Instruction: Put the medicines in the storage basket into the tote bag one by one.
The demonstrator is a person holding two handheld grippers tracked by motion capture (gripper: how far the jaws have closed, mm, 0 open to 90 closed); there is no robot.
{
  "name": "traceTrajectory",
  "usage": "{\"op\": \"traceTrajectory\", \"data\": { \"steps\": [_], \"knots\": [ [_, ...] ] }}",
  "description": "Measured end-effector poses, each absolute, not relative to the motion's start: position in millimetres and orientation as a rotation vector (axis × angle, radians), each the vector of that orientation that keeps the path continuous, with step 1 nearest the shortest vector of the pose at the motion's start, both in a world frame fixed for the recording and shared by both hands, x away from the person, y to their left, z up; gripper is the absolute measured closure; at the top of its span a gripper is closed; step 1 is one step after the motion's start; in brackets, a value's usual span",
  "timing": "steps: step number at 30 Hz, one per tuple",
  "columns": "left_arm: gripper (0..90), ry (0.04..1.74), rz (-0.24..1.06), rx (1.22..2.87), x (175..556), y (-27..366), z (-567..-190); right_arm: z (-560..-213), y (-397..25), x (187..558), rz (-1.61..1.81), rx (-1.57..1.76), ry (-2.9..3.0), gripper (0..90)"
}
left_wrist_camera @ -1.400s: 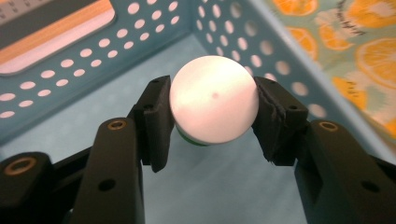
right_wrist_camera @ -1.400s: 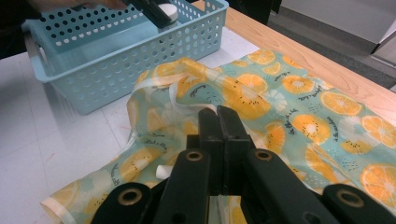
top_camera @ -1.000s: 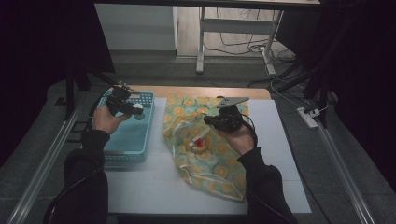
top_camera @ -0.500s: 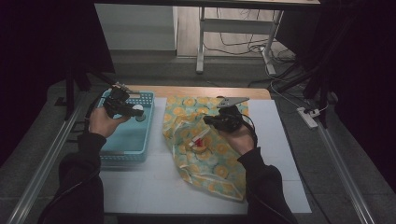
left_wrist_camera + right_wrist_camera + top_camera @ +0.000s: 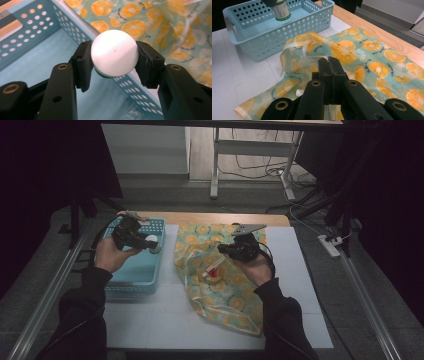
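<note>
Left hand-held gripper (image 5: 148, 243) clamped on a small white-capped bottle (image 5: 114, 53) — 2 black jaws pressing the round cap from either side, a thin green rim peeking out beneath it. Held above the light-blue perforated basket (image 5: 131, 274), over its far right part, close to the wall nearest the cloth. Seen from the right gripper view as a small bottle with a pale label and a green base band (image 5: 281, 10), hanging clear of the basket floor.

Right hand-held gripper (image 5: 226, 249) with jaws pressed flat together, pinching a fold of the orange-slice-printed bag (image 5: 220, 280) — fabric bunched and lifted a little where the jaws meet. Bag spread across the middle of the white tabletop (image 5: 165, 320), its far end reaching the wooden strip at the far edge, its near end trailing toward the near right corner. A small red and yellow item (image 5: 215, 272) lying in the bag's open folds, just beside the right hand; too small to identify. Basket standing at the left side of the tabletop, just beside the bag.
</note>
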State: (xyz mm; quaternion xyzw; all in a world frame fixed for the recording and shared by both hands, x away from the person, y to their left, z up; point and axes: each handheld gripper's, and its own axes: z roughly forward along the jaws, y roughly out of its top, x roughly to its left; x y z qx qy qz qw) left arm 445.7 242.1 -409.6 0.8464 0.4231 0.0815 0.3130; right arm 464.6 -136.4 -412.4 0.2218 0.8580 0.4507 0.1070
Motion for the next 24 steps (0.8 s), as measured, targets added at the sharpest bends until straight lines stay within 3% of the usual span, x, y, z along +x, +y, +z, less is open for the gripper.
{"op": "traceTrajectory", "data": {
  "steps": [24],
  "knots": [
    [50.5, 0.898, 0.139, 2.273, 420, 189, -409, -412, -137, 465, 1.329, 0.655, 2.521, 89.6]
  ]
}}
